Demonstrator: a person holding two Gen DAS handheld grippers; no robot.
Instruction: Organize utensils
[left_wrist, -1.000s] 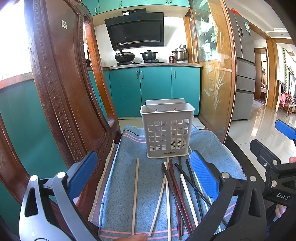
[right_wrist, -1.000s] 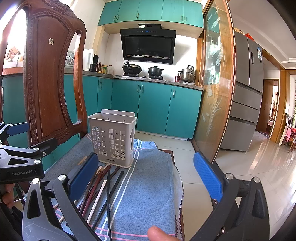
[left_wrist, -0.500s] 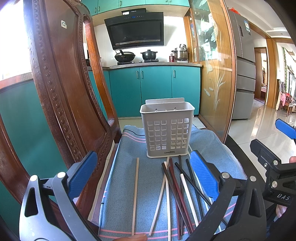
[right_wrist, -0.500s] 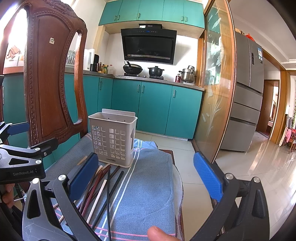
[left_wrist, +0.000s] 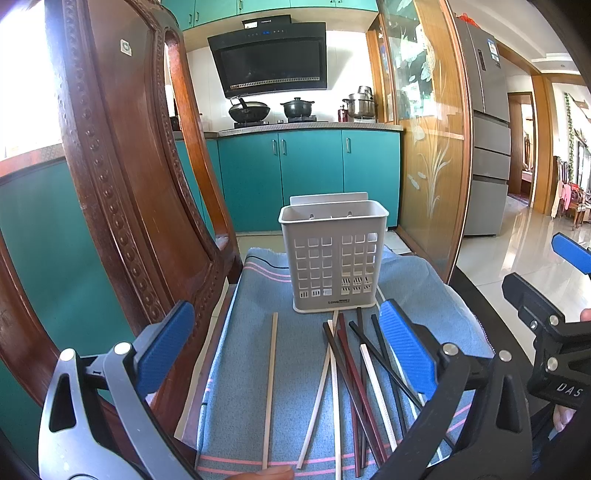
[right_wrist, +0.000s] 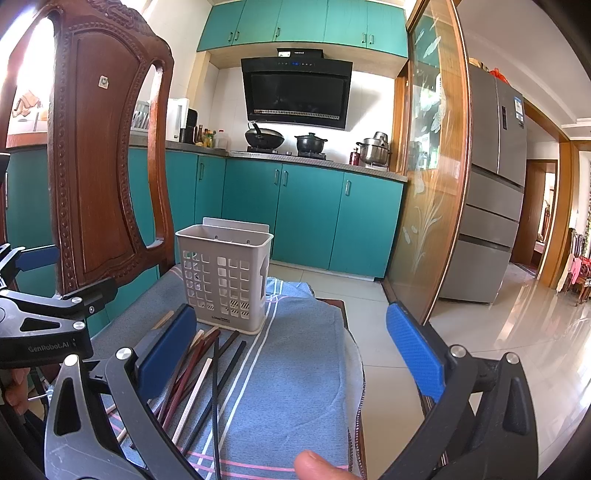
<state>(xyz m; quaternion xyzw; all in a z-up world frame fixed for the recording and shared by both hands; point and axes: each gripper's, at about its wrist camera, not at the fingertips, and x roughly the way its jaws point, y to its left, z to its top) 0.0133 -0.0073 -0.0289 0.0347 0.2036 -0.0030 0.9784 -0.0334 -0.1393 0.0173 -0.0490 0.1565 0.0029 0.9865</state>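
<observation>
A grey slotted utensil holder (left_wrist: 334, 258) stands upright and empty on a blue cloth (left_wrist: 243, 391); it also shows in the right wrist view (right_wrist: 225, 280). Several chopsticks (left_wrist: 354, 380), pale, dark red and black, lie loose on the cloth in front of it, and they show in the right wrist view (right_wrist: 199, 376). One pale chopstick (left_wrist: 270, 387) lies apart to the left. My left gripper (left_wrist: 284, 354) is open and empty above the chopsticks. My right gripper (right_wrist: 291, 354) is open and empty, to the right of the pile.
A carved wooden chair back (left_wrist: 122, 184) rises close on the left, also seen in the right wrist view (right_wrist: 99, 166). The cloth's right edge (right_wrist: 354, 369) drops off to tiled floor. Teal kitchen cabinets (left_wrist: 306, 177) and a glass partition (left_wrist: 428, 147) stand beyond.
</observation>
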